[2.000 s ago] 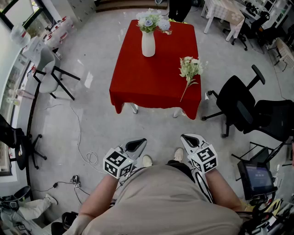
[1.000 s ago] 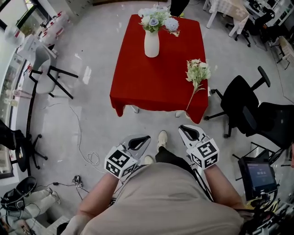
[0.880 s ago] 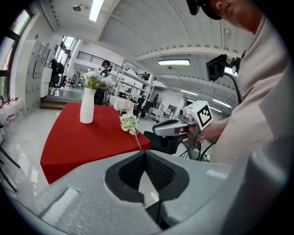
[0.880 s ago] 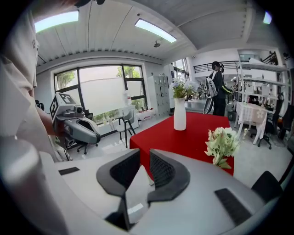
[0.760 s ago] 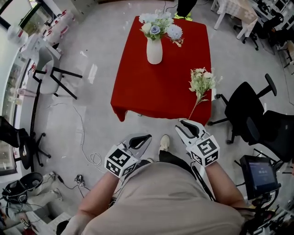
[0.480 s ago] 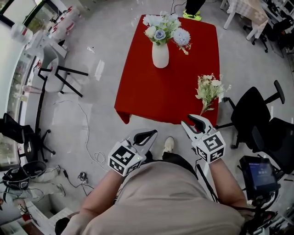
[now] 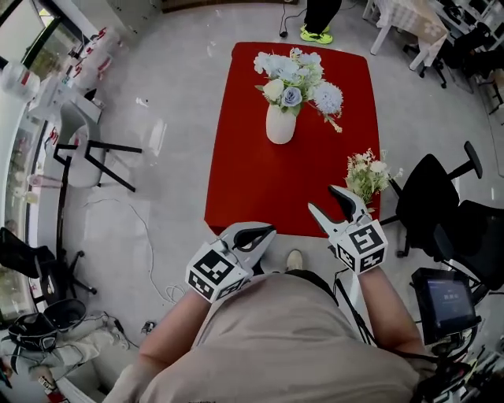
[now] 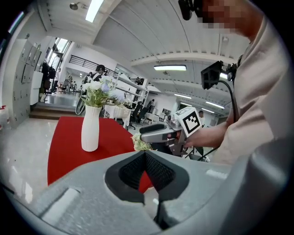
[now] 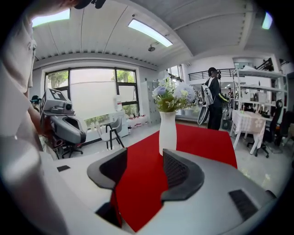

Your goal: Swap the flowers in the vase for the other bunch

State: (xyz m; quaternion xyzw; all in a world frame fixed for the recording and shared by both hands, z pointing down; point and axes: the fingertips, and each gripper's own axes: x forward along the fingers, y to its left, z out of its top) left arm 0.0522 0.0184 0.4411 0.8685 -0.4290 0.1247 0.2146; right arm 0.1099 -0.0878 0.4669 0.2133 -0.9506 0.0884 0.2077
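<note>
A white vase [image 7: 281,124] with blue and white flowers [image 7: 299,77] stands at the middle of the red table [image 7: 244,189]. The other bunch [image 7: 367,175], pale green and white, lies by the table's right edge. My left gripper [image 7: 269,229] hovers at the near edge, shut with nothing in it; its pads meet in the left gripper view [image 8: 146,155]. My right gripper [image 7: 324,198] is over the near right corner, just short of the loose bunch. Its jaws have just been opening and stand apart with nothing between them [image 9: 144,167]. The vase [image 9: 167,133] is straight ahead of them.
Black office chairs [image 7: 441,208] crowd the table's right side. A white chair [image 7: 79,130] on black legs stands on the floor to the left. A person [image 7: 319,16] stands beyond the far end. A tablet screen [image 7: 445,299] is at my right.
The table has come closer, and both grippers now reach its near edge. The right gripper's jaws went from shut to apart. The left gripper stayed shut.
</note>
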